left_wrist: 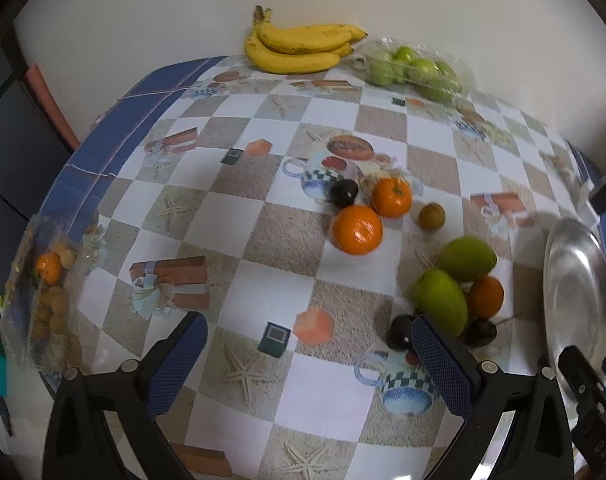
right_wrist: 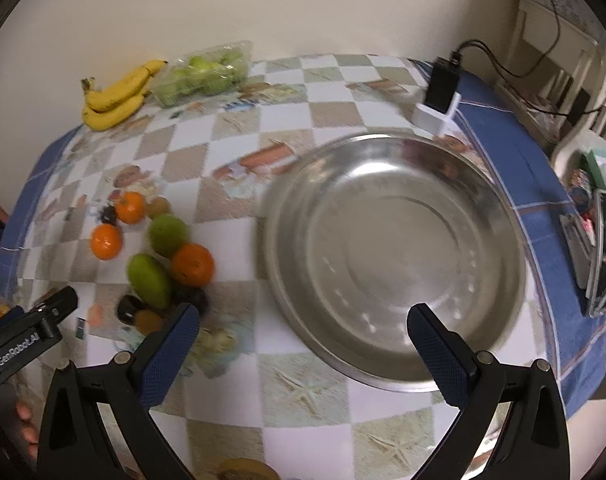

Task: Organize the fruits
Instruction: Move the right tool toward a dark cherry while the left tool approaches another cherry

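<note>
Loose fruit sits in two small clusters at the middle of the checked tablecloth (left_wrist: pixel 263 240). The nearer cluster holds two green mangoes (left_wrist: pixel 441 300), an orange (left_wrist: pixel 486 296) and dark round fruits (left_wrist: pixel 399 330). Just beyond it lie two more oranges (left_wrist: pixel 357 230), another dark fruit (left_wrist: pixel 344 193) and a brown kiwi (left_wrist: pixel 431 216). The skins look smooth, firm and unbruised, as far as we can tell through the motion blur.

To the right of the fruit we see a wide steel basin (right_wrist: pixel 395 252), shallow and holding nothing. A bunch of bananas (left_wrist: pixel 299 46) and a clear pack of green fruit (left_wrist: pixel 415 70) rest at the table's far edge against the wall.

Both claws hover over the table with nothing between their pads. The left gripper (left_wrist: pixel 311 356) has its fingers spread wide beside the near cluster, and the right gripper (right_wrist: pixel 303 348) has its fingers spread equally wide over the basin's near rim.

We judge rolling to be the main risk. A finger nudging a mango could scatter the round fruits touching it, and an orange squeezed off-centre may squirt free. Fruit released from a height could bounce off the shallow steel.
</note>
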Demonstrator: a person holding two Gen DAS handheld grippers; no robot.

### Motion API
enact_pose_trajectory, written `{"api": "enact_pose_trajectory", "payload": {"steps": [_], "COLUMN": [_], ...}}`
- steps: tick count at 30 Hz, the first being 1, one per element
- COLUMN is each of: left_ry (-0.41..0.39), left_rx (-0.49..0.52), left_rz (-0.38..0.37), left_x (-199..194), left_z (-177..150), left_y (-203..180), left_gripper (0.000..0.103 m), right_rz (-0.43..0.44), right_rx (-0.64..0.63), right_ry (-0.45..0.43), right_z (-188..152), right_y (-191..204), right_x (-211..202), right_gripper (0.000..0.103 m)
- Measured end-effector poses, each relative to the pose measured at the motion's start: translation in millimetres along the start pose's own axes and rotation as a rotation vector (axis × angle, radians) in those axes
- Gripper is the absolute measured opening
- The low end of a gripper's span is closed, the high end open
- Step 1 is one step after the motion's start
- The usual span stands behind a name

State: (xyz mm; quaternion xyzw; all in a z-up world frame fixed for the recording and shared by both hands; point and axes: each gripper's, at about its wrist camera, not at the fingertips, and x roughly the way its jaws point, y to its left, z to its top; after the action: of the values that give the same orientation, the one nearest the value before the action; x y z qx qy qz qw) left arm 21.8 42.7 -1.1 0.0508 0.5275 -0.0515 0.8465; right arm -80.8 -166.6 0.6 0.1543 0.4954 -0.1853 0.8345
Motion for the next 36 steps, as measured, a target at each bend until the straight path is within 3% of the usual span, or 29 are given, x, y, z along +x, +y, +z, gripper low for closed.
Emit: {"api": "enact_pose_trajectory", "payload": {"steps": [5,13,21,26,29,36], "left_ry": [-0.013,-0.009,-0.001,-0.001,0.017,0.078], "left_rx": [-0.040,-0.109,-0.133,-0.116,-0.101,-0.121], "left_rz": [-0.013,-0.023,-0.058,-0.102,-0.111,-0.155], "left_x": [-5,-8,5,7,12,21], "left_z": [15,43,51,49,46,36], "left_y": [3,-1,2,-2,-6,-8], "left_gripper": [0.103,0.103,0.103,0.102,0.101,0.095], "right_rz": [0.039,0.157,0.161,0.209,0.218,0.267], "right_rx": [-0.008,0.028,-0.036,-0.054,-0.078,-0.064], "right_ry": [0.029,-0.041,-0.082,-0.076,-0.037,0.104], "right_z": [12,41,49,46,39,24], "right_y": [10,19,33,39,44,46], "right_x": [4,-8,-5,1,13,38], "right_gripper": [0.103,0.103,0.102,0.097,0.094,0.067]}}
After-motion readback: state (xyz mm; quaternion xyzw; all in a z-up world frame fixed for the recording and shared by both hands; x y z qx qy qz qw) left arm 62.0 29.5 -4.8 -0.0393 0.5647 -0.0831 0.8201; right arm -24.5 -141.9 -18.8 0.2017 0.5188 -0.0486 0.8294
